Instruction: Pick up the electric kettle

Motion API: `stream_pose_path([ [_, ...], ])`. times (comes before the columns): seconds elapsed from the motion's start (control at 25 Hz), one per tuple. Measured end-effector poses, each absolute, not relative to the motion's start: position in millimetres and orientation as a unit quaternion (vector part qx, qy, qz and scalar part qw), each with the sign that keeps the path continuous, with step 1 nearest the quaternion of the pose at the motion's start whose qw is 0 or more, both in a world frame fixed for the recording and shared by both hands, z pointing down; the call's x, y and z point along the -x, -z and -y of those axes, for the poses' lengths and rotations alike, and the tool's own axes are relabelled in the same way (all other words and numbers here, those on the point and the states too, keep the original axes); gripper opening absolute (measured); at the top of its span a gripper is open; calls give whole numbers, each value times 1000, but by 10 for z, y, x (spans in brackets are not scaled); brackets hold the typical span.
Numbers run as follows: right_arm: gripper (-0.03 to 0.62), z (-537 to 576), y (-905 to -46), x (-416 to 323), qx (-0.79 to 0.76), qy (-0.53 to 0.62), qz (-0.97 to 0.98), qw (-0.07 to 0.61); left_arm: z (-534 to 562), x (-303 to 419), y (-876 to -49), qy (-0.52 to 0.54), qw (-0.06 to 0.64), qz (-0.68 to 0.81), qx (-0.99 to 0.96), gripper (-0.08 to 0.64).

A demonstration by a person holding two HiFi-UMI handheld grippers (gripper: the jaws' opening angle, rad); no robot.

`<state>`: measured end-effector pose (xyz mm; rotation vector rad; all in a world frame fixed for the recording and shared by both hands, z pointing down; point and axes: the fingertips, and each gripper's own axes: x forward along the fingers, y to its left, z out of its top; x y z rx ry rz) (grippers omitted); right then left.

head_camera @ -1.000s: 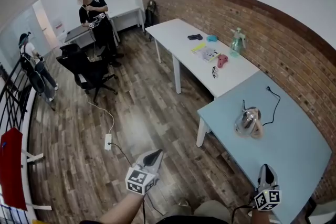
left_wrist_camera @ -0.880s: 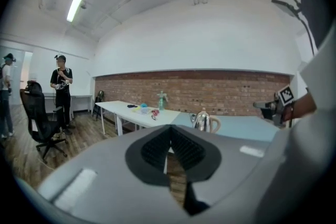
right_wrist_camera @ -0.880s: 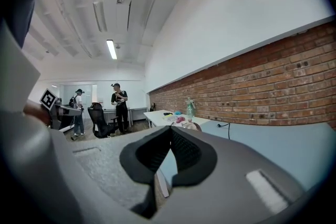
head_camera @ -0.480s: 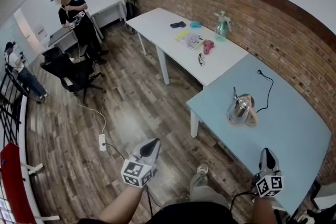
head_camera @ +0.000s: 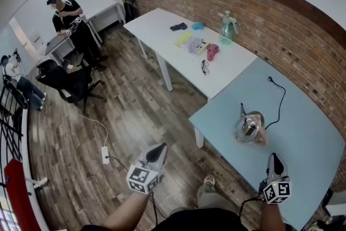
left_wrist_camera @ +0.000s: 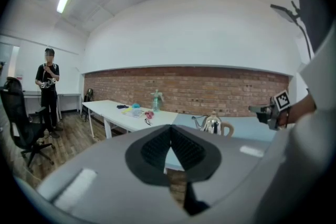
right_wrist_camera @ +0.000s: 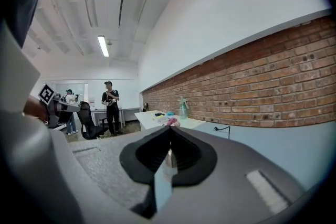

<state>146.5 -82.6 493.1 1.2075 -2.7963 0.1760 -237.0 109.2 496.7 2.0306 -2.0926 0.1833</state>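
The electric kettle (head_camera: 250, 128), shiny steel with a tan handle, stands upright on the light blue table (head_camera: 294, 162), and its black cord (head_camera: 278, 100) trails toward the brick wall. My left gripper (head_camera: 158, 150) hangs shut over the wooden floor, left of the table and well short of the kettle. My right gripper (head_camera: 274, 160) is shut and empty over the table's near part, a little in front of the kettle. The left gripper view shows its jaws (left_wrist_camera: 170, 128) pressed together, the kettle (left_wrist_camera: 213, 124) beyond them. In the right gripper view the jaws (right_wrist_camera: 169, 128) are together.
A white table (head_camera: 162, 35) beyond the blue one carries a spray bottle (head_camera: 227, 27), glasses and small items. A power strip (head_camera: 105, 155) with cable lies on the floor near my left gripper. An office chair (head_camera: 67, 81) and two people (head_camera: 67, 19) are at the far left.
The room has slid left in the head view and the blue table has come nearer. Both grippers travelled forward with me, staying shut. The kettle has not moved on the table.
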Motion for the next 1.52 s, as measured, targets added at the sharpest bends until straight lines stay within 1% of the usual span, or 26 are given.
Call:
stream_pose_path([
  [0.24,2,1221,-4940,-1296,-401,-64,912,51,-458,2513,-4917,-56,117,703,-700,2],
  [0.52,2,1566,-4903,-1123,-401,-44,914,42,299,2451,-4847,-67,113,674,-727,2],
  [0.8,2,1819,-4974,-1157,-420,-61,904,40,875,2309,-4882,-64,118,643,-754,2],
  [0.96,2,1935,-4986,-1196,-445,-66,892,41,1126,2180,-4890,-69,118,611,-780,2],
  [1.24,2,1935,-4994,-1144,-498,-73,863,40,1537,2175,-5002,-81,120,549,-823,3],
  [1.52,2,1832,-4855,-1198,-560,-65,825,39,1904,1894,-5086,-91,119,458,-876,3],
])
